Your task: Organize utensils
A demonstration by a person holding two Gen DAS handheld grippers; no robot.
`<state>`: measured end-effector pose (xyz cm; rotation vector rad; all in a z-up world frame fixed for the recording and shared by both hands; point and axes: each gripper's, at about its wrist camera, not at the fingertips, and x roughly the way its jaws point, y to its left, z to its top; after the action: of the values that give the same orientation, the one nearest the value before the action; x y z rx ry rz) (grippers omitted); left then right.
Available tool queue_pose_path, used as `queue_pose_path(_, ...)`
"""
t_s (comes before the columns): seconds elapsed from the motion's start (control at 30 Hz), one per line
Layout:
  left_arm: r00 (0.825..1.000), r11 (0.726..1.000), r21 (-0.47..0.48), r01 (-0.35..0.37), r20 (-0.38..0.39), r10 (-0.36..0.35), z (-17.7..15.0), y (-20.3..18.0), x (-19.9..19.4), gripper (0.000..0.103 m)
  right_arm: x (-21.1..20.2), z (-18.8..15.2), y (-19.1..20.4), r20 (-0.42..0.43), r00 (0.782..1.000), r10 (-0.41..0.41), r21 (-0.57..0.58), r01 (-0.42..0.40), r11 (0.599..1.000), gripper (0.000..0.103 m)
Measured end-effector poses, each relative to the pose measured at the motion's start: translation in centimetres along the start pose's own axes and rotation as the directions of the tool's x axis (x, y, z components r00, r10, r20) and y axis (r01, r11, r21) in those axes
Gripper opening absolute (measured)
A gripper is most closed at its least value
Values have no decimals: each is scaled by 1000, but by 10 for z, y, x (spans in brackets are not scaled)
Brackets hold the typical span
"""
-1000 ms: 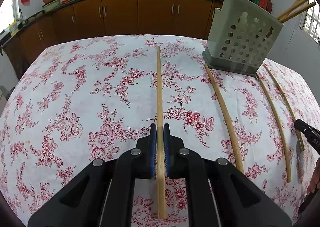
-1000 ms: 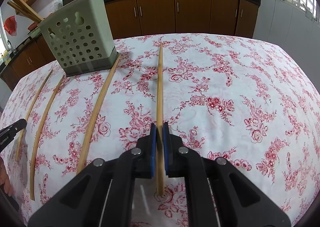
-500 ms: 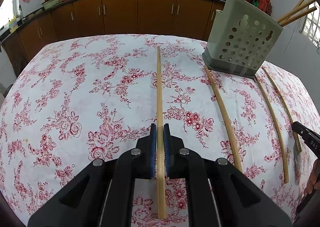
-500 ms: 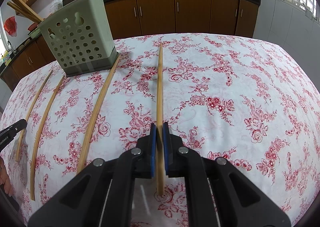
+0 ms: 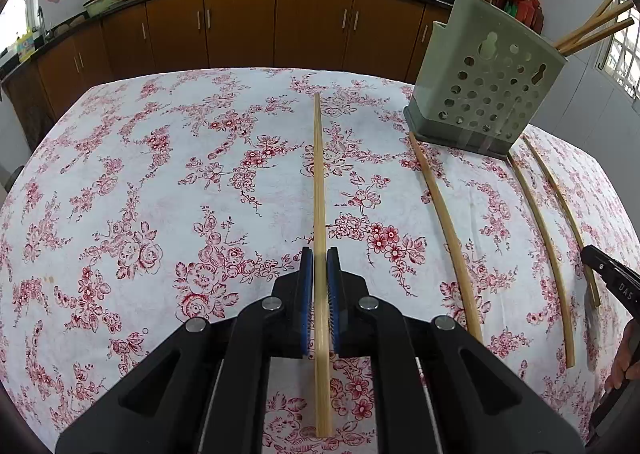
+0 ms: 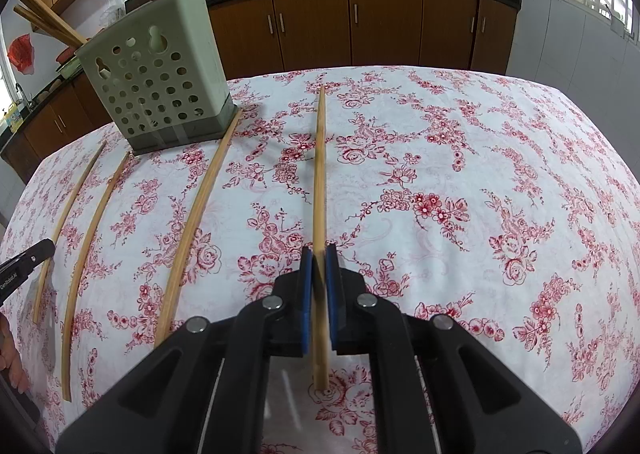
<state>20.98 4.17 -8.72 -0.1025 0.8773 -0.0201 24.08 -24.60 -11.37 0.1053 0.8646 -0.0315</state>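
A bamboo chopstick (image 5: 320, 189) is being pinched between the blue pads of the left gripper (image 5: 320, 258), its far end reaching out over the floral tabletop (image 5: 160, 181) and its near end poking back below the jaws; a second chopstick (image 6: 319, 173) is being clamped the same way by the right gripper (image 6: 319, 254), tilting slightly up off the cloth toward the far side; both grippers are closed on their sticks, with no gap showing beside the wood. Three loose chopsticks are lying flat on the cloth between the two grippers: the thickest one (image 6: 196, 213) is running from just beside the base of the holder toward the near edge; a thinner one (image 6: 86, 250) and another thin one (image 6: 66, 221) are lying further out, roughly parallel and apart from each other. The green perforated utensil holder (image 6: 156, 85) is standing upright at the far side of the tabletop, with several chopsticks already sticking out of its top. Brown cabinets (image 5: 240, 25) are lining the wall behind, under a dark counter carrying two woks.
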Motion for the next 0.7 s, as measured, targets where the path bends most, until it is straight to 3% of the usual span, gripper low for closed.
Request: queue_pose_path(0.7, 1000, 1000, 14, 24, -3, -23, -3, -2, -5, 12, -3, -2, -1, -5, 1000, 7, 12, -7, 1000, 8)
